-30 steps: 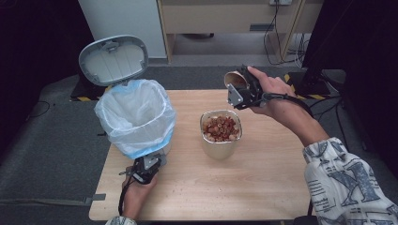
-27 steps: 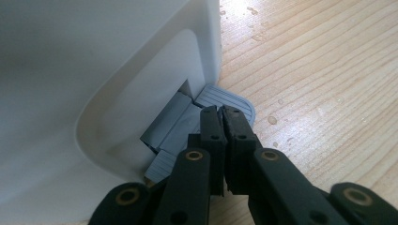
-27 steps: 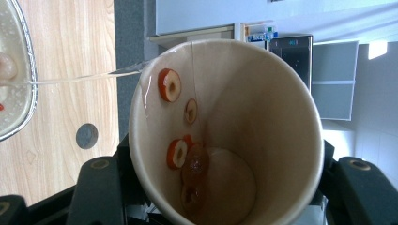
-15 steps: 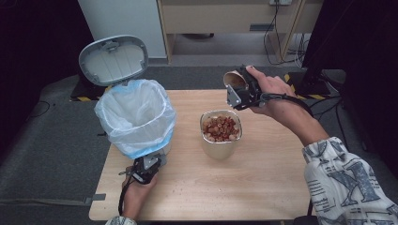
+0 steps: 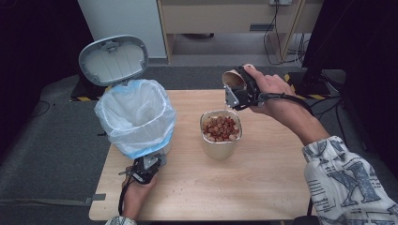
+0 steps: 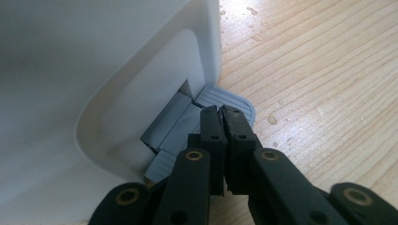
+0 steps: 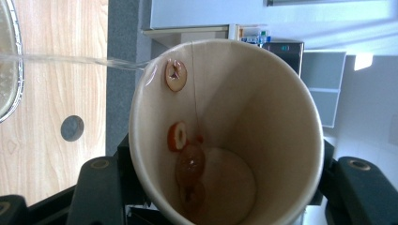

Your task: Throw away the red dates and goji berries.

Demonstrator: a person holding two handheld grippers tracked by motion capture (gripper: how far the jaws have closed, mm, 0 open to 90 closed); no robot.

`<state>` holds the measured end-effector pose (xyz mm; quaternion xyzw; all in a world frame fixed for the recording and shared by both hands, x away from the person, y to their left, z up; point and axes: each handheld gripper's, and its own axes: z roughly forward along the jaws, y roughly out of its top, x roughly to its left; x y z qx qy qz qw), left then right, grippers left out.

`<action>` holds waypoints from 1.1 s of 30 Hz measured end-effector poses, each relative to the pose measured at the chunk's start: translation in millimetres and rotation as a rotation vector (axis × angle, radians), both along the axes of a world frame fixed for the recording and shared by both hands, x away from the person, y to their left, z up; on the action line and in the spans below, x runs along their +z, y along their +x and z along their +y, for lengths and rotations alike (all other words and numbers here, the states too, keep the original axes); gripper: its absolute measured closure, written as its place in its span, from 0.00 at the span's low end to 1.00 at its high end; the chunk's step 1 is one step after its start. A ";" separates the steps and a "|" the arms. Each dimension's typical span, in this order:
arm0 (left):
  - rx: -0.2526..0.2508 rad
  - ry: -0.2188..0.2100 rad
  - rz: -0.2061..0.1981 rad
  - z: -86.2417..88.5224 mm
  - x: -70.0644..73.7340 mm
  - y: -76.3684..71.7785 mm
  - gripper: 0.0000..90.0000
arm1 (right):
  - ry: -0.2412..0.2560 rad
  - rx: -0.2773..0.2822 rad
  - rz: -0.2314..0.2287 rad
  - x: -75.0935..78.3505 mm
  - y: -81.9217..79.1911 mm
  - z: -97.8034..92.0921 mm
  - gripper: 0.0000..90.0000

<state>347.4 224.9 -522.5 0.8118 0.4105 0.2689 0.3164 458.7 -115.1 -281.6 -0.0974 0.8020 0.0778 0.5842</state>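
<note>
1. Your right tongs [image 5: 233, 93] are clenched on the cup [image 7: 225, 136], one jaw on each side of its wall. You hold it tipped on its side above the far edge of the desk [image 5: 263, 187], just beyond the bowl [image 5: 221, 136].
2. A thin stream of liquid [image 7: 70, 59] leaves the cup's lip and runs toward the bowl's rim. Judge the pour as nearly complete: the bowl is heaped with red slices [image 5: 220, 127], while the cup is mostly drained.
3. Four or so slices [image 7: 177, 136] cling to the cup's inner wall, one close to the lip. These remain to be shaken or tipped out.
4. Your left tongs [image 6: 220, 115] are clenched with nothing between the jaws. Their tips press on the grey pedal [image 6: 225, 101] at the foot of the bin [image 5: 136, 117].
5. The bin's lid [image 5: 112, 58] stands raised and the liner is exposed. Judge that the bin is held ready to take the cup once the cup is empty; that step is not yet done.
6. Compared with the frame half a second earlier, nothing has visibly shifted: the cup has the same tilt and place, the left tongs have not left the pedal, and the lid stands as high.
</note>
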 end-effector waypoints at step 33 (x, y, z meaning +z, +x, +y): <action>-0.002 -0.006 0.005 0.8 0.1 0.4 0.97 | -0.135 0.000 -0.074 0.6 -2.6 4.8 0.43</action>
